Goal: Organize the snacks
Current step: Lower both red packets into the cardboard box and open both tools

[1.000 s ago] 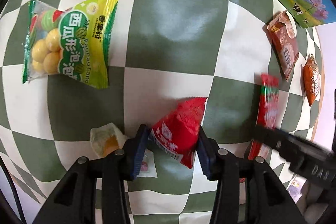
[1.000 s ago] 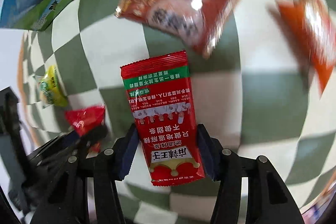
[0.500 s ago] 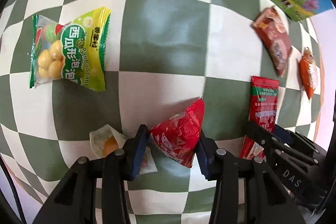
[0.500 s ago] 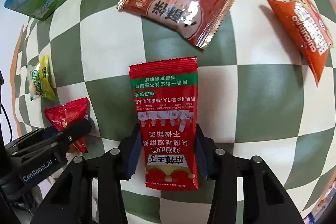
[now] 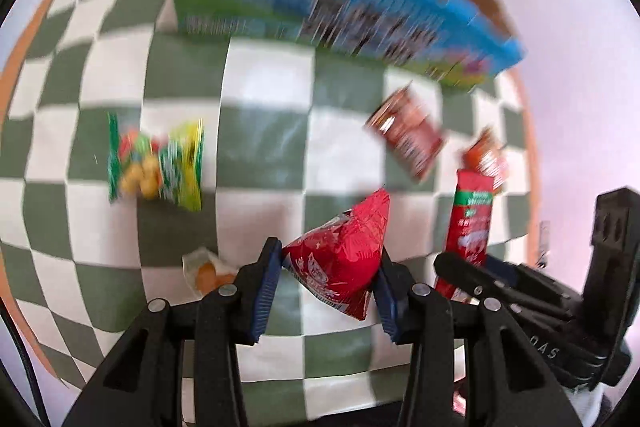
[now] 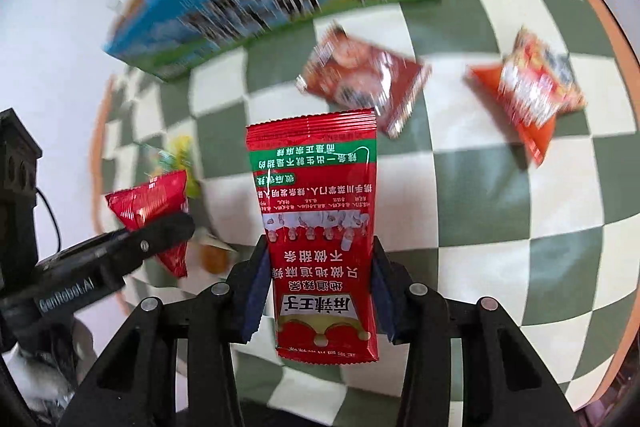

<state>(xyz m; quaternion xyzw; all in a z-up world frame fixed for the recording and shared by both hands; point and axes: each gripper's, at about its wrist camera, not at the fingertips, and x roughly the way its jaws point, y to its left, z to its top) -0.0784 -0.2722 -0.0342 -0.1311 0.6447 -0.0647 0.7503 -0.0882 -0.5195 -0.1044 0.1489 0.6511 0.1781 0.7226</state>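
My left gripper [image 5: 326, 283] is shut on a red triangular snack pouch [image 5: 344, 259] and holds it above the green and white checked cloth [image 5: 260, 131]. My right gripper [image 6: 318, 295] is shut on a long red sachet with a green band [image 6: 316, 211], also off the cloth. In the left wrist view the long red sachet [image 5: 470, 223] and the right gripper [image 5: 476, 275] show at the right. The right wrist view has the red pouch [image 6: 152, 207] and left gripper [image 6: 160, 235] at its left.
A blue and green carton [image 5: 320, 7] stands at the far side of the cloth. On the cloth lie a yellow-green candy bag [image 5: 160, 163], a small clear wrapper with an orange sweet [image 5: 208, 267], a brown-red packet [image 6: 360, 79] and an orange packet [image 6: 532, 91].
Both grippers closed on their packets and lifted them off the cloth. The views tilted up, so the carton and the table's far edge came into sight.
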